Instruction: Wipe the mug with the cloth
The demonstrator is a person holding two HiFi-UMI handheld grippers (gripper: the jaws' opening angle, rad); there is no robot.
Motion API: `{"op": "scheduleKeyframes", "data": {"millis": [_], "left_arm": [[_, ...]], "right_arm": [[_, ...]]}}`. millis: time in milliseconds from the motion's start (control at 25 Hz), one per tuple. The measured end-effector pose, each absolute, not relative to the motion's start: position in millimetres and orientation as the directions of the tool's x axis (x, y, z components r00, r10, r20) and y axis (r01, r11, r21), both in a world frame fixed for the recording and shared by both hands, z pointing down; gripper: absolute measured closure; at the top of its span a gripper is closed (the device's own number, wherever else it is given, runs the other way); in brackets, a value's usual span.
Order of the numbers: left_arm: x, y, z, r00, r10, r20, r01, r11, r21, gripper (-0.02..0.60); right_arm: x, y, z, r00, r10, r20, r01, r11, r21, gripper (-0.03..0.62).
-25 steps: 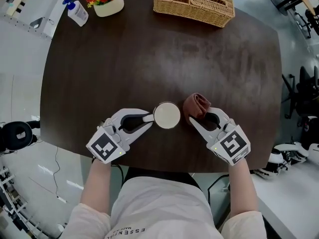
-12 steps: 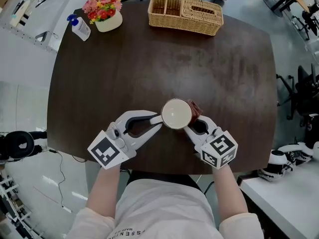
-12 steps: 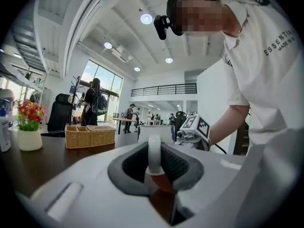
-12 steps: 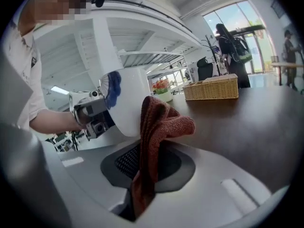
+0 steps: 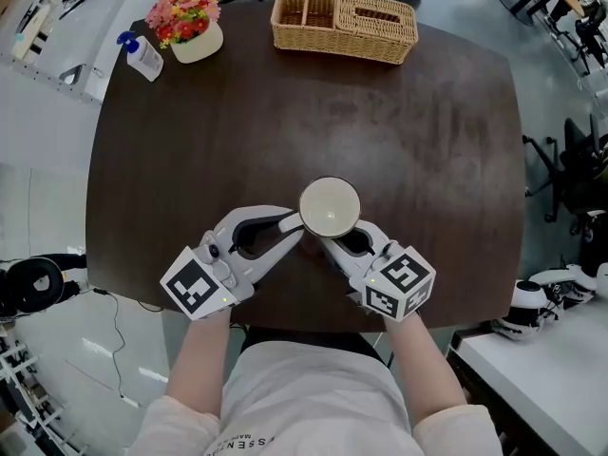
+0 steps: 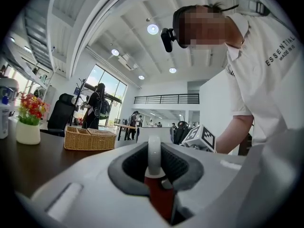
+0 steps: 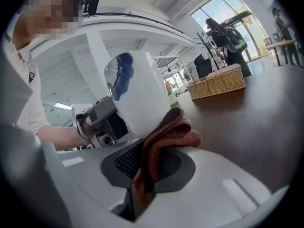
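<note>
Overhead, the mug (image 5: 330, 206) is near the front of the tabletop (image 5: 427, 141), between left claw (image 5: 296, 224) and right claw (image 5: 328, 244). Left gripper view: that claw pinches its handle (image 6: 154, 151). Right gripper view: that claw pinches the cloth (image 7: 166, 134) against the mug.

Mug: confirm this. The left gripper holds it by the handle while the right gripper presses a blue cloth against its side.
The cloth is reddish-brown, not blue; the right gripper view shows it. The rest stands: the left gripper holds the mug by the handle while the right gripper presses the cloth against its side.
</note>
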State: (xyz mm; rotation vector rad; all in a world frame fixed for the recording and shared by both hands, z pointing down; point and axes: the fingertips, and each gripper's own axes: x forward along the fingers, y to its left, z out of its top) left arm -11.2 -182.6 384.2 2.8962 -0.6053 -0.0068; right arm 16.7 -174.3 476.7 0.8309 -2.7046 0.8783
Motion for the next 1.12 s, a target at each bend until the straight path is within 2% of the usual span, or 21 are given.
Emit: {"op": "scheduleKeyframes", "data": {"millis": [440,640,840,1120], "left_arm": [[-17.6,-187.7,384.1,0.910,-0.414,0.013,-0.410,-0.895,0.176,0.513],[-17.8,-186.8,389.8,0.913,-0.405,0.044,-0.407,-0.900,0.159,0.513],[-19.4,-189.3,403.7,0.909,-0.410,0.071,-0.416,-0.893,0.171,0.512],[-23.6,-194.1,441.6,0.901,-0.415,0.127,-0.432,-0.884,0.179,0.513]], "right_arm": [[-4.4,-154.0,467.3,-0.904,-0.324,0.279,-0.426,0.751,-0.505,0.512],[15.1,-146.1,468.9,-0.889,-0.283,0.360,-0.422,0.811,-0.405,0.511],[50.9,-159.7,475.9,-0.793,-0.367,0.486,-0.519,0.825,-0.225,0.510],[84.6,-198.1,476.4,-0.702,-0.527,0.478,-0.659,0.736,-0.155,0.510]]}}
